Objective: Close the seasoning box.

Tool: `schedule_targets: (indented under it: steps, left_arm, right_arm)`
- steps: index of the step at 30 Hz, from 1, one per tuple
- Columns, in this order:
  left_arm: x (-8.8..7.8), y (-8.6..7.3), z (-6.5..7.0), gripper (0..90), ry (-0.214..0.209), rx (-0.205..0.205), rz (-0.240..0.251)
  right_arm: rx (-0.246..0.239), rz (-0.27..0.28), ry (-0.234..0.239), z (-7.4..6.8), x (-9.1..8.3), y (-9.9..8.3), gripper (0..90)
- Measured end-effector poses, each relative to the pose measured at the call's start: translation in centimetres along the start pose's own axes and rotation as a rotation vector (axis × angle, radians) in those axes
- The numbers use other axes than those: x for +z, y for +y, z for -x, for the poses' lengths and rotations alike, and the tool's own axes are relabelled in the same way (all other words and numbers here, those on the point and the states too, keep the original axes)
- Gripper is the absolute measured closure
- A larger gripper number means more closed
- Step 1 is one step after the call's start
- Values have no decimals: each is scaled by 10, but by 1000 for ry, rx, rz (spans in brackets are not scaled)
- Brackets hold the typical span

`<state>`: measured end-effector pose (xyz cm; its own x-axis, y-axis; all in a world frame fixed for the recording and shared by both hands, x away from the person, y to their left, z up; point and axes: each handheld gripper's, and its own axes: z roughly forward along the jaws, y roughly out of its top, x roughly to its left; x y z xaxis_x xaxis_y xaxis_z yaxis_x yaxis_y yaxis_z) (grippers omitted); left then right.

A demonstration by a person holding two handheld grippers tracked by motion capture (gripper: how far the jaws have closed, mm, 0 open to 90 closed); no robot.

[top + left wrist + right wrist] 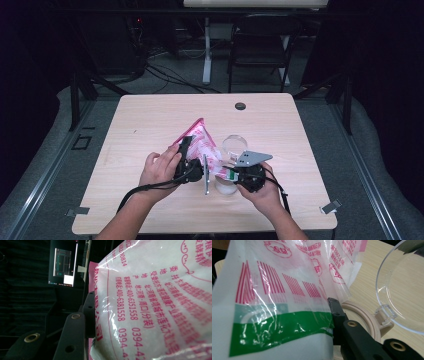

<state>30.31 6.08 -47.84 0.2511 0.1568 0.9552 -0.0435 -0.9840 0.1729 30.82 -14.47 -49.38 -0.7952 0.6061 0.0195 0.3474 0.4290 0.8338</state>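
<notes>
- The bag (pixel 200 142) of white powder with pink print is held tilted above the table (pixel 150 120), between both grippers.
- Left gripper (pixel 186 150) clamps its upper part.
- Right gripper (pixel 231 175) seemingly pinches its green-striped lower end, beside the jar (pixel 364 320).

Black folding chair (pixel 260 45) beyond wooden table (pixel 150 115)

Left claw (pixel 192 162) and right claw (pixel 231 175) clamped, facing each other
</notes>
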Motion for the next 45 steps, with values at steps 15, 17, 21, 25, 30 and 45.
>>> schedule_targets:
  steps: [15,17,21,25,30,45]
  left_arm:
    - [0,0,0,626,7,5,3]
    - [-1,0,0,626,4,5,-3]
    - [0,-1,1,626,1,-2,-1]
    - [0,-2,0,626,0,5,-7]
    - [-1,-2,0,626,0,1,-4]
    - [-1,-2,-1,627,12,4,3]
  right_arm:
    - [0,-4,3,0,1,0,900]
    - [1,-3,4,0,1,0,900]
    - [3,-3,3,0,3,0,900]
    - [1,-6,7,0,4,0,900]
    - [-1,-5,7,0,5,0,900]
    - [-2,-5,6,0,5,0,900]
